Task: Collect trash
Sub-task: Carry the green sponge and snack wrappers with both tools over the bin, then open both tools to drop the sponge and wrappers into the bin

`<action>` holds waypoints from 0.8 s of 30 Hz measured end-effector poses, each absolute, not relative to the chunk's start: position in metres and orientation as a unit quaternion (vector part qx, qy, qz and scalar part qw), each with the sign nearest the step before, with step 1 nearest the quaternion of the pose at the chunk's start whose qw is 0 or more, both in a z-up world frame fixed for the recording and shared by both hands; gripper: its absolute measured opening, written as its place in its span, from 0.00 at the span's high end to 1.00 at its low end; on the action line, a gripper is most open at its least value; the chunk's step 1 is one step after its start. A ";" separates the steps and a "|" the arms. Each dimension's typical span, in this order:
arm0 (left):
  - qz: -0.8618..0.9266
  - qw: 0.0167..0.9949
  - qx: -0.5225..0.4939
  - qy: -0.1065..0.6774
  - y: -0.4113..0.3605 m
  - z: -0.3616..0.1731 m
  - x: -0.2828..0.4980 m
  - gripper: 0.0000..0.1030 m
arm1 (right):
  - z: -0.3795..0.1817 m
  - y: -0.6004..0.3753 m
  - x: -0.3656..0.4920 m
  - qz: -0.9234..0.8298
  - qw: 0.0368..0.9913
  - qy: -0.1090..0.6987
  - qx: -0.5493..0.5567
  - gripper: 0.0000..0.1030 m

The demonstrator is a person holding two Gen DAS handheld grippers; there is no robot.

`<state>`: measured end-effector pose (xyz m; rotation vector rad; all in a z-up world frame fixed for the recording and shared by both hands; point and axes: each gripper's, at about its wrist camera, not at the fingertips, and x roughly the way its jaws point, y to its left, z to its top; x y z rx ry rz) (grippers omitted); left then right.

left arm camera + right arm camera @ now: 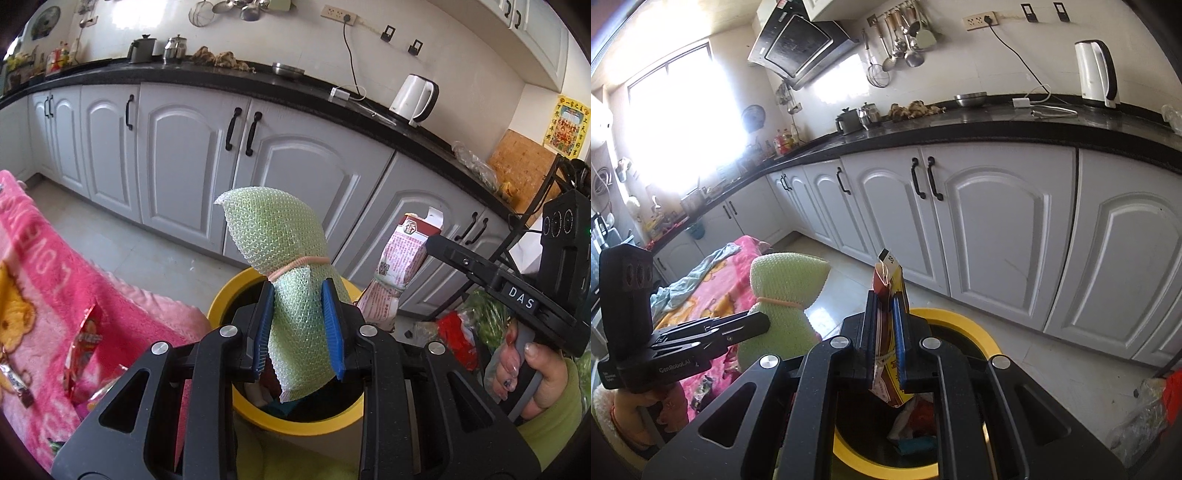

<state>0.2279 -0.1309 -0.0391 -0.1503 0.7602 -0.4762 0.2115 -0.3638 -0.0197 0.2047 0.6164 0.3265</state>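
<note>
The left gripper [298,325] held a pale green netted foam wrap [284,258] between its blue pads, jaws closed narrowly on it. The wrap was bubbly and mesh-textured, folded to a rounded peak and cinched at its waist by a pink rubber band [299,264]. It hung directly over the open mouth of a yellow-rimmed bin [221,302]. The right gripper [884,334] pinched a flattened red and tan printed packet [886,321] edge-on, jaws nearly together, above the same bin [960,317], where crumpled rubbish [912,424] lay inside. A pink blanket [48,266] lay left of the bin; white cabinets [184,155] stood beyond under a black counter
</note>
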 end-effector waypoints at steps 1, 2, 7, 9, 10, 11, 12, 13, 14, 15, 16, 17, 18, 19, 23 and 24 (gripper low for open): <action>-0.229 0.897 -0.073 0.370 -0.131 -0.042 0.229 0.80 | -0.022 -0.364 0.213 0.158 0.934 0.304 0.099 0.92; -0.229 0.896 -0.073 0.372 -0.132 -0.044 0.229 0.80 | -0.024 -0.365 0.214 0.157 0.934 0.306 0.100 0.92; -0.231 0.891 -0.073 0.385 -0.135 -0.057 0.233 0.80 | -0.036 -0.363 0.217 0.158 0.927 0.323 0.104 0.92; -0.232 0.888 -0.072 0.390 -0.136 -0.061 0.234 0.80 | -0.040 -0.362 0.218 0.158 0.925 0.330 0.105 0.92; -0.233 0.887 -0.072 0.393 -0.138 -0.063 0.236 0.79 | -0.042 -0.361 0.219 0.158 0.923 0.334 0.106 0.92; -0.233 0.886 -0.072 0.395 -0.139 -0.065 0.236 0.79 | -0.045 -0.361 0.220 0.157 0.922 0.338 0.107 0.92; -0.233 0.885 -0.071 0.398 -0.139 -0.068 0.237 0.79 | -0.047 -0.361 0.221 0.158 0.920 0.342 0.109 0.92; -0.233 0.884 -0.071 0.400 -0.140 -0.070 0.237 0.78 | -0.049 -0.361 0.222 0.157 0.919 0.346 0.109 0.91; -0.234 0.882 -0.071 0.402 -0.140 -0.073 0.237 0.78 | -0.051 -0.361 0.222 0.156 0.917 0.351 0.110 0.91; -0.234 0.881 -0.071 0.405 -0.140 -0.075 0.237 0.78 | -0.053 -0.361 0.223 0.155 0.915 0.355 0.110 0.91; -0.232 0.880 -0.071 0.408 -0.140 -0.078 0.238 0.78 | -0.054 -0.361 0.224 0.154 0.914 0.358 0.110 0.91; -0.232 0.880 -0.071 0.410 -0.141 -0.079 0.238 0.75 | -0.056 -0.361 0.225 0.152 0.914 0.360 0.111 0.91; -0.231 0.879 -0.071 0.411 -0.141 -0.081 0.237 0.71 | -0.056 -0.362 0.225 0.150 0.913 0.363 0.113 0.91; -0.231 0.879 -0.070 0.412 -0.141 -0.082 0.237 0.63 | -0.057 -0.363 0.226 0.150 0.912 0.364 0.114 0.91; -0.226 0.880 -0.066 0.412 -0.140 -0.083 0.235 0.56 | -0.052 -0.363 0.223 0.149 0.914 0.360 0.115 0.85; -0.224 0.881 -0.066 0.412 -0.139 -0.082 0.234 0.54 | -0.052 -0.363 0.223 0.148 0.914 0.359 0.115 0.80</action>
